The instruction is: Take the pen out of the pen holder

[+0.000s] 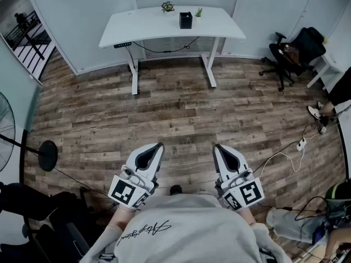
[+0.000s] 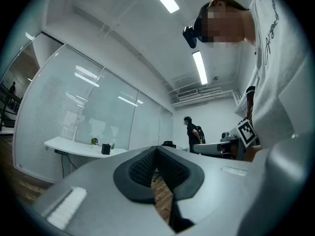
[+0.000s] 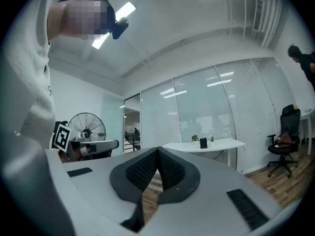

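Observation:
A black pen holder [image 1: 185, 19] stands on a white desk [image 1: 164, 26] across the room; it also shows small and far in the left gripper view [image 2: 106, 149] and the right gripper view [image 3: 203, 142]. No pen can be made out at this distance. My left gripper [image 1: 159, 146] and right gripper [image 1: 216, 146] are held close to my body over the wooden floor, far from the desk. Both are shut, tips together, with nothing between the jaws [image 2: 157, 150] [image 3: 158, 150].
Two small potted plants [image 1: 168, 6] flank the holder on the desk. A black office chair [image 1: 293, 51] stands at the right, a floor fan [image 1: 11, 130] at the left. Cables and a power strip [image 1: 300, 144] lie on the floor at right. Another person [image 2: 192, 134] stands in the background.

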Demonstrator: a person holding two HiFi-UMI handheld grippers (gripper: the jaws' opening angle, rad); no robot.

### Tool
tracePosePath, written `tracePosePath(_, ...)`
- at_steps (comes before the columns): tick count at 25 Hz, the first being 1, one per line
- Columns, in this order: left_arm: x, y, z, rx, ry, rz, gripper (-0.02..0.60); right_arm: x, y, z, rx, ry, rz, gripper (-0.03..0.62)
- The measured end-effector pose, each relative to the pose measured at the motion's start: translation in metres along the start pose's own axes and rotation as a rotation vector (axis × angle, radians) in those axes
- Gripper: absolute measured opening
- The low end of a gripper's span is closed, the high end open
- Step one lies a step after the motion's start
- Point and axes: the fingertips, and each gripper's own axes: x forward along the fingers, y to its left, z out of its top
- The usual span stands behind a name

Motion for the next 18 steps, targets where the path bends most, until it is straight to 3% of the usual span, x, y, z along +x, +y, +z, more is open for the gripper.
tracePosePath(18,-0.002,-0.0043,0.0069,0.012,-0.009,-0.012,-0.003,-0.0007,0.0014,0.0051,-0.01,-0.008,-0.011,0.0)
